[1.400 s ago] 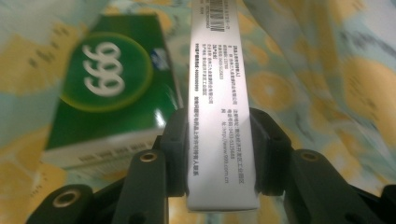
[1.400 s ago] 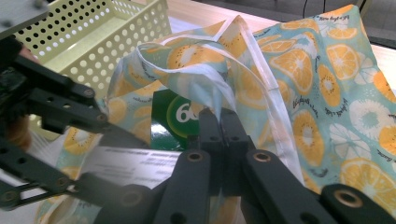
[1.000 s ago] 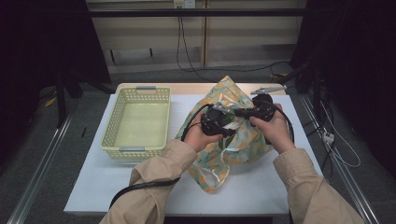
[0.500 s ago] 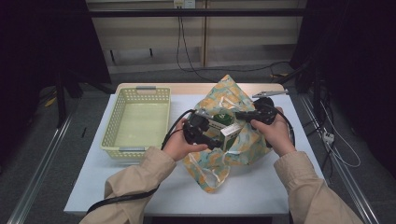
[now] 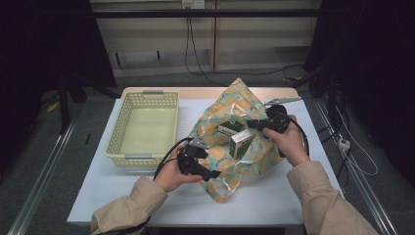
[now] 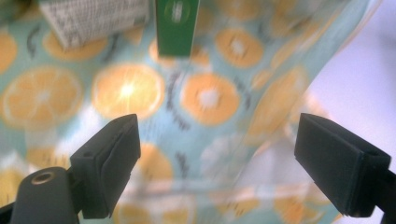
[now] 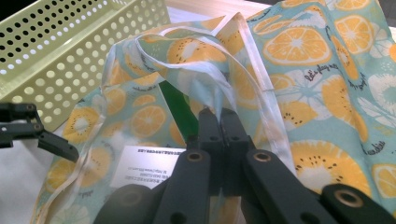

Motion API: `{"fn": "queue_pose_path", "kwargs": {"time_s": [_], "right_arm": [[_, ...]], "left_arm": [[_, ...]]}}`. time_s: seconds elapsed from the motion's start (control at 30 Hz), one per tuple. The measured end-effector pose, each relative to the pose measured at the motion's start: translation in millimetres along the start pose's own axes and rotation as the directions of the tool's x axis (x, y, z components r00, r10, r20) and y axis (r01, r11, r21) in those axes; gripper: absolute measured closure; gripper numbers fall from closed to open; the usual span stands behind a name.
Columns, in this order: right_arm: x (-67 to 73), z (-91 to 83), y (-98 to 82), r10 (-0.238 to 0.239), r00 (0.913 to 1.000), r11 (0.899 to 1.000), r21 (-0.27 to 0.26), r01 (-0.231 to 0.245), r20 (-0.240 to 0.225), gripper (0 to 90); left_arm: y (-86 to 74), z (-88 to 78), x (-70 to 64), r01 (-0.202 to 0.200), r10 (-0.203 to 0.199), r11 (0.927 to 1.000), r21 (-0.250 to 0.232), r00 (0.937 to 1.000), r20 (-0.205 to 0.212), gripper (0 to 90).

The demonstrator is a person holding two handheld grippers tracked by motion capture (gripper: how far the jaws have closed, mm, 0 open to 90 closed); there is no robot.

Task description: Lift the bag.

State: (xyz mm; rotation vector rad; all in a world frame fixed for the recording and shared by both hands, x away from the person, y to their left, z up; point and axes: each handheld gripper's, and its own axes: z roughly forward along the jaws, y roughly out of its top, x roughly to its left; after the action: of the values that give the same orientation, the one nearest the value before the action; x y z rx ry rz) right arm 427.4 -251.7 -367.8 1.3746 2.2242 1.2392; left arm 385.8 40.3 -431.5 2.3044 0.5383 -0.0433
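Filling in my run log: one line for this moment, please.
left gripper: open, jaws just opened, empty | right gripper: shut on orange-print plastic bag | green-and-white cartons: in bag | yellow perforated basket: empty

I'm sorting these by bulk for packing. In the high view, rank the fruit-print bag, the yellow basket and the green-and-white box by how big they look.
1. fruit-print bag
2. yellow basket, nearly as big
3. green-and-white box, far smaller

A pale yellow basket (image 5: 143,128) with perforated walls stands on the left half of the desk (image 5: 274,200), its long sides running from the front toward the back edge; it holds nothing. The desk has a white top with a bare wooden strip along its back edge. Behind the desk, black cables (image 5: 195,54) hang down a light wall panel and trail across the grey floor (image 5: 49,161). A metal rail (image 5: 41,181) runs along the floor left of the desk.
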Motion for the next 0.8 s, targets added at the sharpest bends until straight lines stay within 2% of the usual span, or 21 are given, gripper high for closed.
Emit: {"fn": "queue_pose_path", "kwargs": {"time_s": [0.1,0.17,0.2,0.23,0.27,0.33,0.37,0.47,0.53,0.63,0.8], "right_arm": [[-0.2,1.1,0.3,-0.001,1.0,1.0,0.002,0.001,0.003,90.0],[-0.5,1.1,1.4,-0.005,1.0,1.0,0.004,0.005,0.002,90.0],[-0.4,0.8,1.7,0.0,1.0,1.0,0.003,0.0,0.001,90.0],[-0.5,0.7,1.9,0.0,1.0,1.0,0.003,0.0,0.001,90.0],[-1.0,0.7,1.7,-0.001,1.0,1.0,0.005,0.001,0.001,90.0],[-2.0,-0.1,1.4,0.002,1.0,1.0,0.004,-0.002,0.001,90.0],[-2.6,-1.0,1.5,0.004,1.0,1.0,0.003,-0.004,0.002,90.0],[-4.8,-4.0,2.2,0.006,1.0,1.0,-0.003,-0.006,0.001,90.0],[-6.7,-6.6,3.4,0.002,1.0,1.0,-0.006,-0.002,0.007,90.0],[-8.1,-12.7,7.7,0.007,0.9999,1.0,-0.018,-0.007,0.013,90.0],[-7.7,-28.1,21.8,-0.009,0.9995,0.999,-0.045,0.01,0.031,90.0]], "left_arm": [[-7.6,8.1,0.5,0.005,-0.005,0.9997,0.024,1.0,-0.004,19.3],[-10.1,14.8,1.6,0.022,-0.022,0.9994,0.028,0.9997,0.004,28.4],[-9.9,15.2,2.2,0.028,-0.027,0.9995,0.016,0.9996,-0.012,36.3],[-9.3,16.2,3.6,0.033,-0.033,0.9994,0.009,0.9994,0.004,44.9],[-8.2,15.9,4.7,0.037,-0.037,0.9992,0.016,0.9993,-0.002,59.2],[-6.3,14.3,7.4,0.061,-0.062,0.9977,0.028,0.9979,0.018,83.7],[-5.1,12.6,7.8,0.062,-0.062,0.9975,0.033,0.998,0.004,88.3],[3.6,1.8,8.6,0.068,-0.067,0.9975,0.022,0.9977,-0.003,90.0],[13.8,-10.6,10.2,0.074,-0.074,0.9972,-0.011,0.9971,-0.015,90.0],[31.3,-31.7,14.6,0.094,-0.096,0.9927,-0.075,0.9951,-0.023,90.0],[63.9,-67.6,19.0,0.07,-0.082,0.9866,-0.147,0.994,-0.073,90.0]]}}
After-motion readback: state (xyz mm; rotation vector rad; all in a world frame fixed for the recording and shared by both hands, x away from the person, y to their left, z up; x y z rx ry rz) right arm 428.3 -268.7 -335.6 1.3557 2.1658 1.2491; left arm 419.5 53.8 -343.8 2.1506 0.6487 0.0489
